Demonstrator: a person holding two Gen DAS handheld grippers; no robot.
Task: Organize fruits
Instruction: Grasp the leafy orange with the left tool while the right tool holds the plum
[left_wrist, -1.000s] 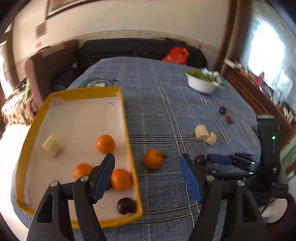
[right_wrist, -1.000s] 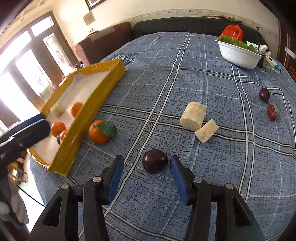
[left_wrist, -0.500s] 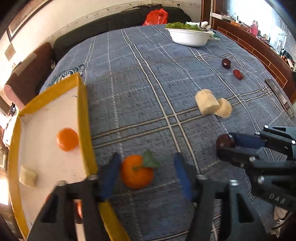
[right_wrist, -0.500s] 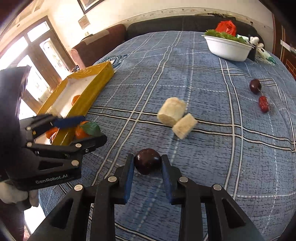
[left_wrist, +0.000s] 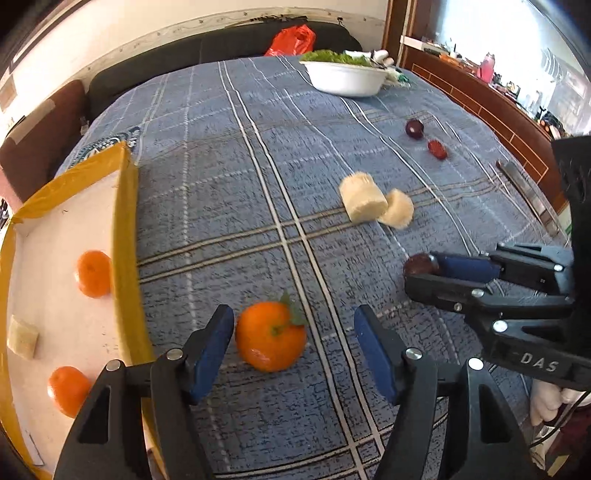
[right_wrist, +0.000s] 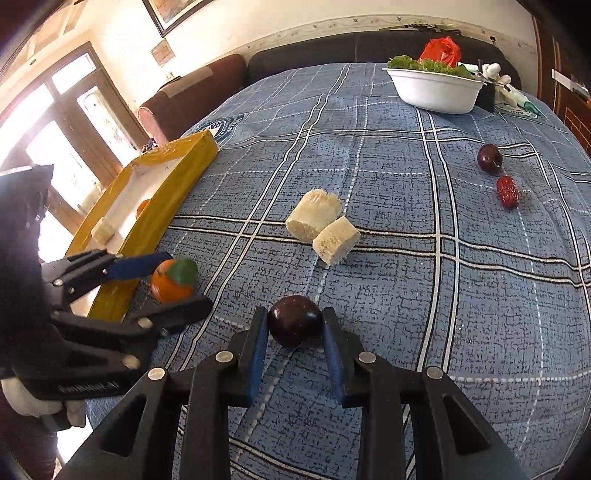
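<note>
Right hand-held gripper (right_wrist: 292, 328) clamps plum (right_wrist: 294, 320); left hand-held gripper (left_wrist: 293, 341) open around orange (left_wrist: 270, 335) beside tray (left_wrist: 125, 236); round orange may roll off-centre.

The tablecloth (left_wrist: 229, 192) is coarse woven cloth, matt. The tray (left_wrist: 125, 236) has glossy yellow tape-like walls and a matt white floor. The orange (left_wrist: 271, 339) is shiny and dimpled, the plum (right_wrist: 293, 320) smooth and glossy. The bowl (right_wrist: 436, 90) looks like smooth white plastic.

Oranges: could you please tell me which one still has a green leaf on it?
The orange on the cloth between the left gripper's fingers; the two in the tray are leafless.
</note>
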